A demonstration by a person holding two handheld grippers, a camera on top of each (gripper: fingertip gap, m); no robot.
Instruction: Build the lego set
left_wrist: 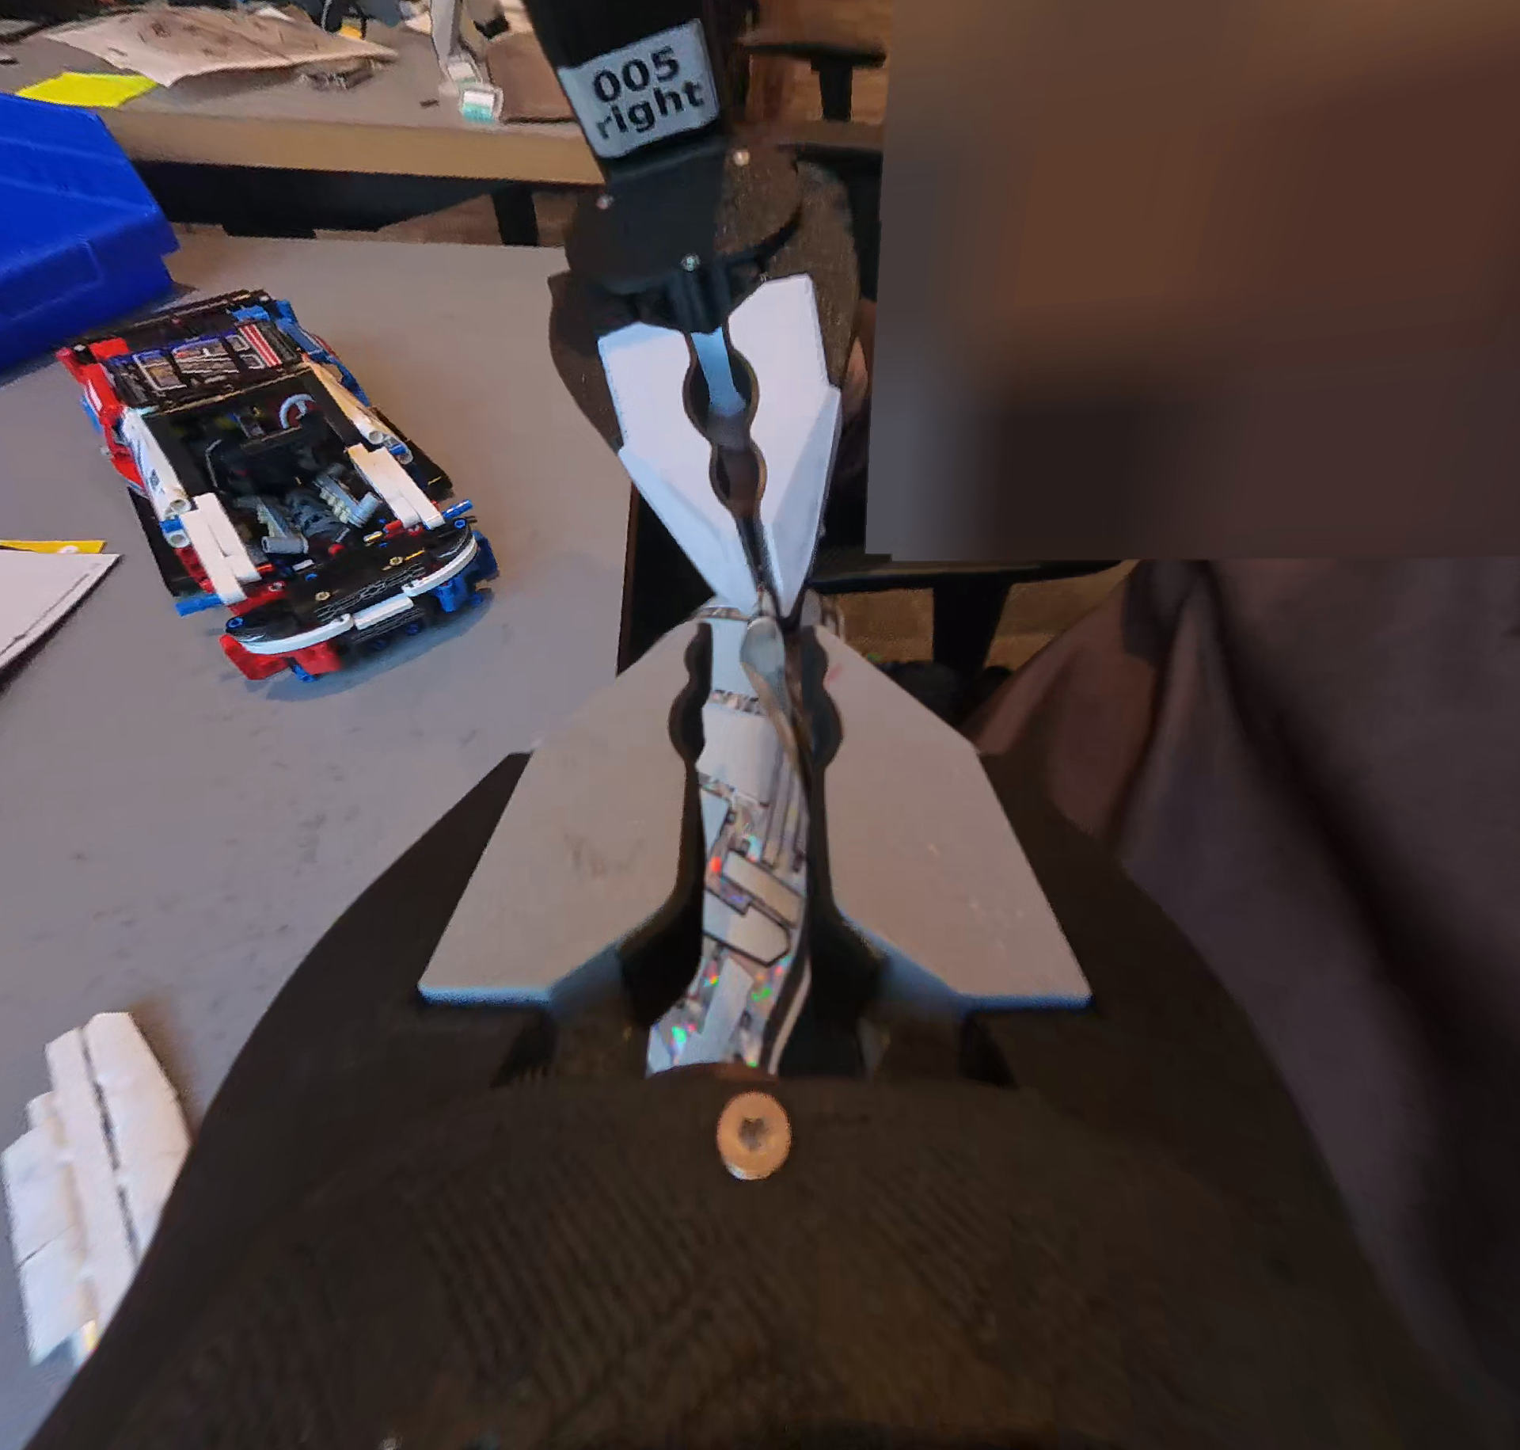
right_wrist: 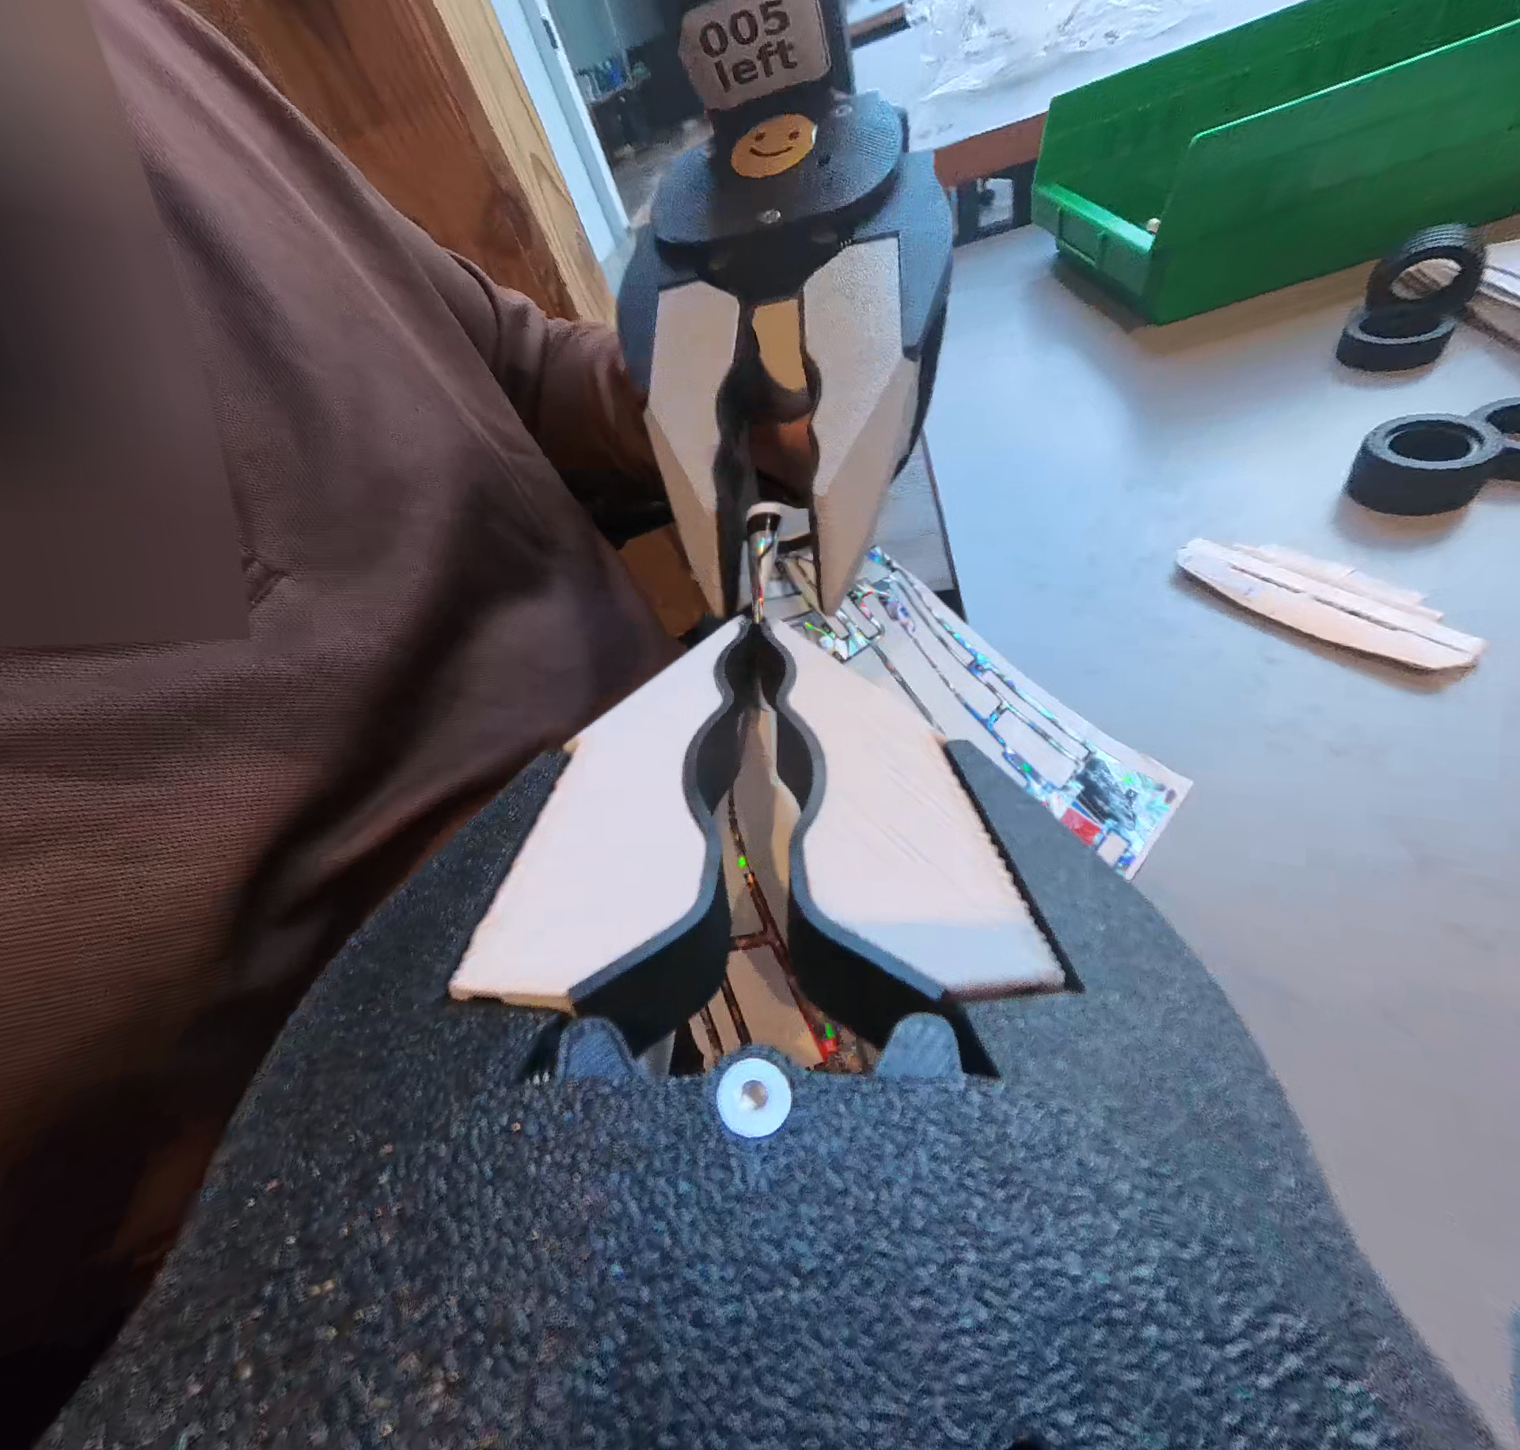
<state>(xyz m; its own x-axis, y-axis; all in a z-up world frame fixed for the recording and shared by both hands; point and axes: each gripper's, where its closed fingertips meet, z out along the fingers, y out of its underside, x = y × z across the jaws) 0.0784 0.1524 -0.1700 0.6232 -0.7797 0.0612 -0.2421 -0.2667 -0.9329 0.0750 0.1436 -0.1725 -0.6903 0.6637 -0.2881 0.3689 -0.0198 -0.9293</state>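
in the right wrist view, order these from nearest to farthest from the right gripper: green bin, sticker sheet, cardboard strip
1. sticker sheet, right at the right gripper, spreading to its right.
2. cardboard strip, flat on the table farther right.
3. green bin, at the back right.

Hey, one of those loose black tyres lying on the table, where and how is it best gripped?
Take the near tyre across its wall: one finger down into the open centre hole, the other outside the tread, coming from above. It lies flat with the hole facing up, and its neighbour touches its far right side, so the bare left rim looks easiest. Both grippers are occupied with the sticker sheet.
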